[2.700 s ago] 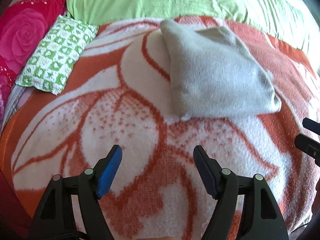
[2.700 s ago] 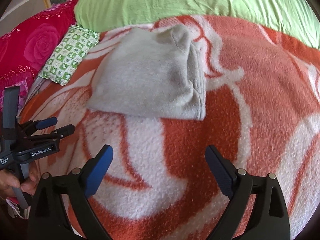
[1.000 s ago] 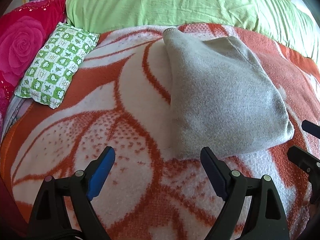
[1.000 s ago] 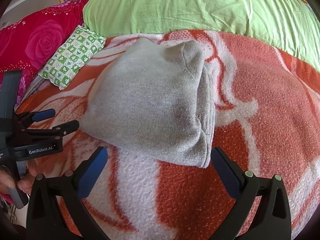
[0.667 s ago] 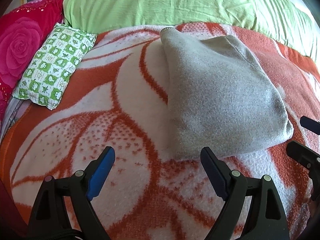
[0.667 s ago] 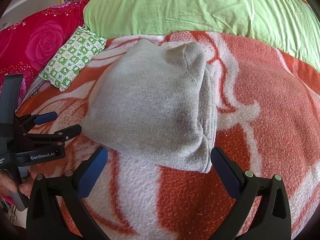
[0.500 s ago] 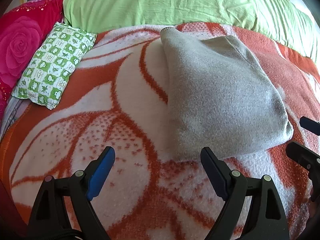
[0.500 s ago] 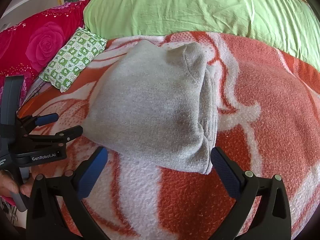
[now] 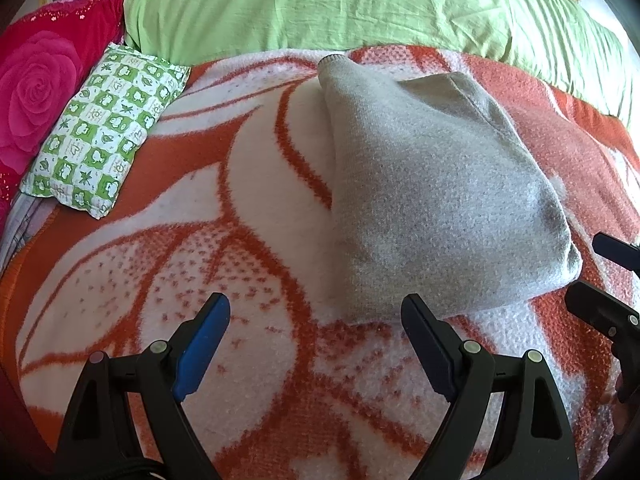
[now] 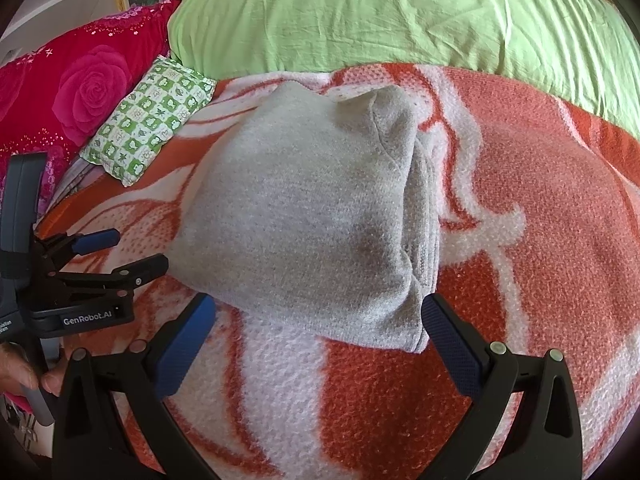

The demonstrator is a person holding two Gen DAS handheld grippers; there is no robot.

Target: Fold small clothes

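A folded grey knit garment (image 9: 436, 200) lies on the orange-and-white blanket (image 9: 240, 208), its long axis running from the near edge towards the green bedding (image 9: 340, 0), its narrow end pointing that way. The left gripper (image 9: 316, 320) and right gripper (image 10: 316, 312) both hover at its near edge, jaws spread wide, holding nothing. A green checked pillow (image 9: 104, 132) sits by the blanket's far left corner.

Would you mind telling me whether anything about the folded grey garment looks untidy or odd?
Slightly: the grey garment is folded, but its layers splay unevenly along its right edge, and a dark smudge shows near the middle.
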